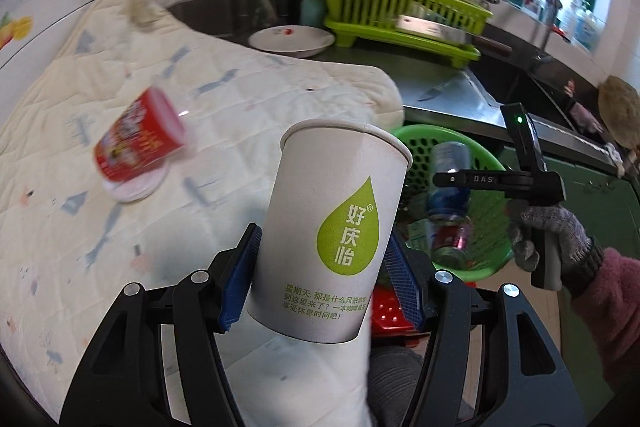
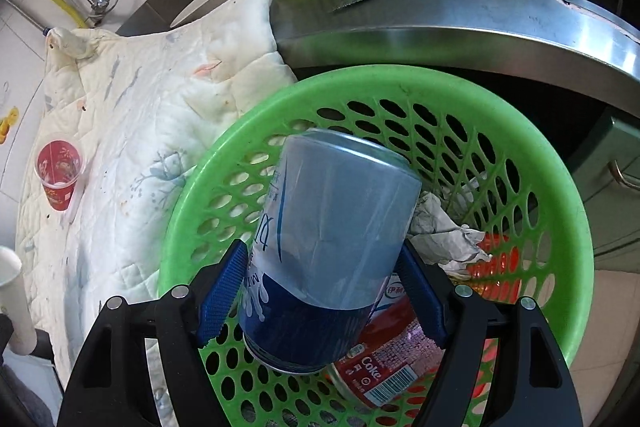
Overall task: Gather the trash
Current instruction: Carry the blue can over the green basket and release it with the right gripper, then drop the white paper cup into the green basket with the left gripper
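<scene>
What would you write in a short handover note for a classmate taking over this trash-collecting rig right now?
Left gripper: shut on the white paper cup, over the quilt.
Right gripper: shut on the blue can, above the green basket.
Done: Coke can and crumpled paper are in the basket.
Left: drop the can, then the cup; fetch the red cup from the quilt.

Matt paper cup (image 1: 336, 223); glossy, seemingly metal can (image 2: 332, 251).
</scene>
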A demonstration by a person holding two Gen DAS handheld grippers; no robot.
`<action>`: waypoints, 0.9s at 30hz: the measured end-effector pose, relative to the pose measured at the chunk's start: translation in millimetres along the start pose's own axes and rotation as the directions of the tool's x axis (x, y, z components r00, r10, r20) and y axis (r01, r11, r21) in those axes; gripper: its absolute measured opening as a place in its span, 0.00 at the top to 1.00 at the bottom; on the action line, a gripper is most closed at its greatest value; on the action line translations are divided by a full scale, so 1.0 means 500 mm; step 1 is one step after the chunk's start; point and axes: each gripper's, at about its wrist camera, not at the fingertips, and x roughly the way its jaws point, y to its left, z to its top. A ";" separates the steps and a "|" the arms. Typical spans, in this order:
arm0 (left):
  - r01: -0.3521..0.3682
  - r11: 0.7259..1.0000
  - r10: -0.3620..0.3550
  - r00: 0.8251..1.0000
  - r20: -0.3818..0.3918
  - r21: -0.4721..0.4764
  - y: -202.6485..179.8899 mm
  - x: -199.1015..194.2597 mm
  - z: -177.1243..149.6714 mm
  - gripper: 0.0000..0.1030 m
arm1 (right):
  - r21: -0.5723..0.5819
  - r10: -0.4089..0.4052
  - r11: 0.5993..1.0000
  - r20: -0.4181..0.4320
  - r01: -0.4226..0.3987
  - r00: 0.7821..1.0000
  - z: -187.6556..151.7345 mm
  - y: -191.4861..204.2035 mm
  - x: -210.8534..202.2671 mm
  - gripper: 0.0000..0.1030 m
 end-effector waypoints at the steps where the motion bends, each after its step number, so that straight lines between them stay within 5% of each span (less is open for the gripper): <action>1: 0.012 1.000 -0.012 1.000 -0.003 0.007 -0.010 0.008 0.005 0.41 | -0.003 0.003 1.000 0.005 -0.003 1.000 -0.001 -0.002 -0.005 0.29; 4: 0.030 0.999 -0.030 0.999 -0.010 0.020 -0.037 0.028 0.016 0.41 | -0.017 0.025 1.000 0.018 -0.024 1.000 -0.003 -0.005 -0.023 0.23; 20: 0.134 0.989 -0.128 0.987 -0.094 0.058 -0.166 0.156 0.047 0.41 | -0.121 -0.055 0.990 0.176 0.077 0.983 -0.043 -0.026 -0.198 0.23; 27: 0.150 0.987 -0.141 0.978 -0.154 0.050 -0.209 0.225 0.036 0.38 | -0.108 -0.032 0.993 0.197 0.054 0.980 -0.058 -0.049 -0.243 0.23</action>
